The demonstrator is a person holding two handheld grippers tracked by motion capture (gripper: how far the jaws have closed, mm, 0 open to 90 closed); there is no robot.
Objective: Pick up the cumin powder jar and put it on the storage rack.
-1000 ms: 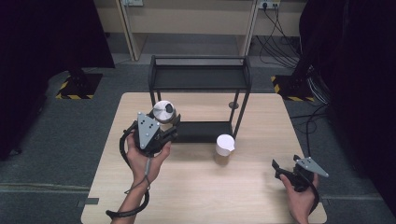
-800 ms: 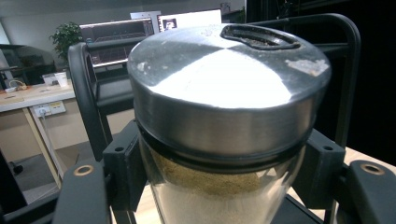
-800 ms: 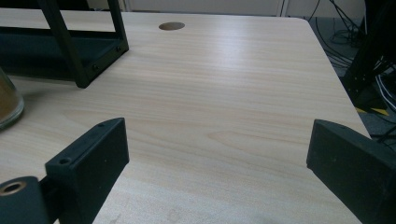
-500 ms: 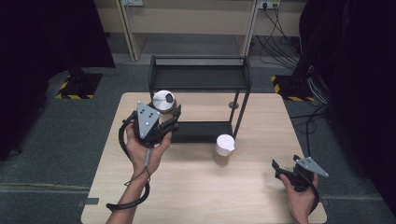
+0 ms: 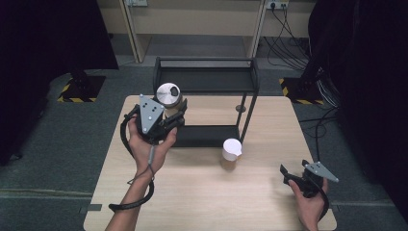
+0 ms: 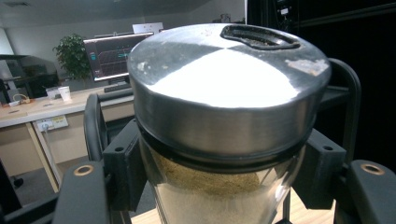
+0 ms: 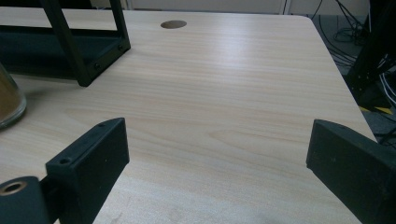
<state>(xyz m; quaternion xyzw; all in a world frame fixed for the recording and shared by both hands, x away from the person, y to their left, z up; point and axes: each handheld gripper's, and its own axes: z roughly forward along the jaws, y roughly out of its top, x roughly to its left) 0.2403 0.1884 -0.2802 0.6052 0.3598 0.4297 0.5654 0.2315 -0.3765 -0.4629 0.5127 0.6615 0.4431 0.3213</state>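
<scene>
A glass jar point(image 5: 168, 95) with a silver metal lid and brown granules inside is held above the table's left side, in front of the black rack point(image 5: 207, 72). My left gripper point(image 5: 176, 117) is shut on the jar's glass body just under the lid. The left gripper view shows the jar point(image 6: 224, 116) upright and very close, pressed between both jaws of the left gripper point(image 6: 224, 191). My right gripper point(image 5: 289, 176) rests low at the table's front right, open, and in its own view the right gripper point(image 7: 219, 154) has bare wood between its jaws.
A second jar point(image 5: 232, 150) with a white lid stands on the wooden table point(image 5: 269, 207) near the rack's front right leg; its base point(image 7: 9, 102) is at the left edge of the right gripper view. A cable hole point(image 7: 173, 24) lies behind the rack leg point(image 7: 79, 51).
My left gripper has lifted the silver-lidded jar higher, up toward the rack's top shelf. The right gripper has stayed where it was.
</scene>
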